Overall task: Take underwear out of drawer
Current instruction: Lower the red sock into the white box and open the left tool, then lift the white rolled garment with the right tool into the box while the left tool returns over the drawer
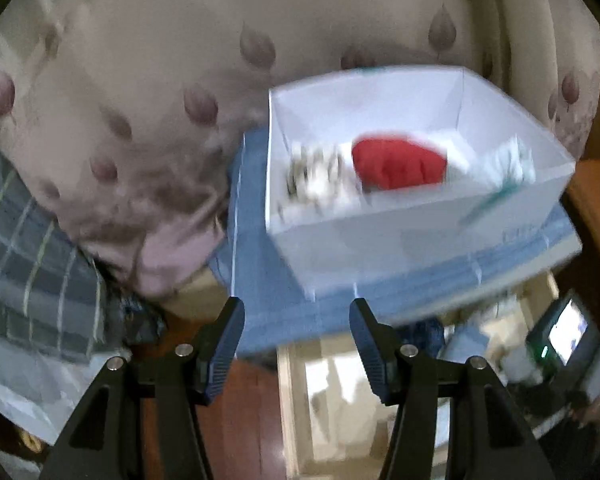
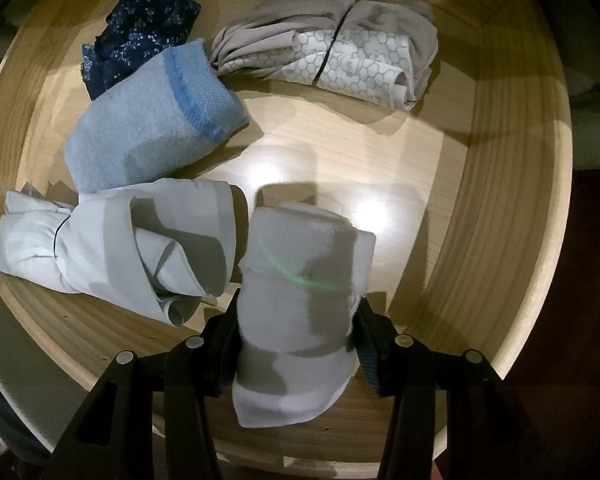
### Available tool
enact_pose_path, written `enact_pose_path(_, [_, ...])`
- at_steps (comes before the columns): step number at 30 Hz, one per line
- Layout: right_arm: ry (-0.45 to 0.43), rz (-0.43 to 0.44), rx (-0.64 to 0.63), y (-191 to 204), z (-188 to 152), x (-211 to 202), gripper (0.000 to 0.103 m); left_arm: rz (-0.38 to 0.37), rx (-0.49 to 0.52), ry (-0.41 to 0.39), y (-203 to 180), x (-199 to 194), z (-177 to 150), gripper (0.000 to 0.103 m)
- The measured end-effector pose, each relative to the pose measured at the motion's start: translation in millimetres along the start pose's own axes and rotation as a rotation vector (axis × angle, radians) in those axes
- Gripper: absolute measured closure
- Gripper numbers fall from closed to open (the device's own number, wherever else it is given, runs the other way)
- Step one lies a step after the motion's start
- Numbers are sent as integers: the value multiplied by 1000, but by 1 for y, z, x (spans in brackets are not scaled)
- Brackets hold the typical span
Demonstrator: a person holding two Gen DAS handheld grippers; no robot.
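In the right wrist view my right gripper (image 2: pixel 296 312) is shut on a rolled white underwear (image 2: pixel 300 280) inside the wooden drawer (image 2: pixel 500 200). Other rolled garments lie in the drawer: a light blue one (image 2: pixel 148 128), a dark blue patterned one (image 2: pixel 140 28), a grey and white hexagon-print one (image 2: pixel 340 48) and a white one (image 2: pixel 112 240). In the left wrist view my left gripper (image 1: pixel 296 312) is open and empty, in front of a white box (image 1: pixel 400 224) that holds a red rolled garment (image 1: pixel 400 164) and patterned ones.
The white box stands on a blue surface (image 1: pixel 268 280). A pinkish leaf-print bedcover (image 1: pixel 140 100) and a grey plaid cloth (image 1: pixel 28 260) lie to its left. A small screen device (image 1: pixel 568 332) is at the lower right.
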State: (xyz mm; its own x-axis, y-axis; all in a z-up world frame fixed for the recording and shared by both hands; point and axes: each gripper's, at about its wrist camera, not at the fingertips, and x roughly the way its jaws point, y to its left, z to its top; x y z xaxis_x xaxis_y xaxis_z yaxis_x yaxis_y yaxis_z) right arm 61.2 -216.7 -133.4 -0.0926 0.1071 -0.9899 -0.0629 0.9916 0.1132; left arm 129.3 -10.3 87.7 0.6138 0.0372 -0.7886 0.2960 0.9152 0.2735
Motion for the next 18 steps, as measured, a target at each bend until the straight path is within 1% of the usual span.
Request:
enact_pose_path(4, [-13, 20, 15, -5, 0, 0, 59, 6, -36, 72, -2, 22, -40, 47])
enact_pose_path(5, [-17, 24, 19, -6, -1, -1, 60, 4, -44, 84, -2, 25, -46, 47])
enact_pose_path(9, [-58, 26, 28, -9, -5, -7, 60, 5, -102, 137, -4, 44, -79, 47])
enact_pose_path(11, [-78, 23, 29, -10, -6, -10, 60, 19, -114, 148, -6, 52, -92, 47])
enact_pose_path(13, [-93, 15, 29, -10, -8, -13, 60, 16, -122, 151, -10, 55, -100, 47])
enact_pose_path(18, [-156, -13, 20, -3, -17, -26, 60, 19, -128, 145, -20, 59, -113, 47])
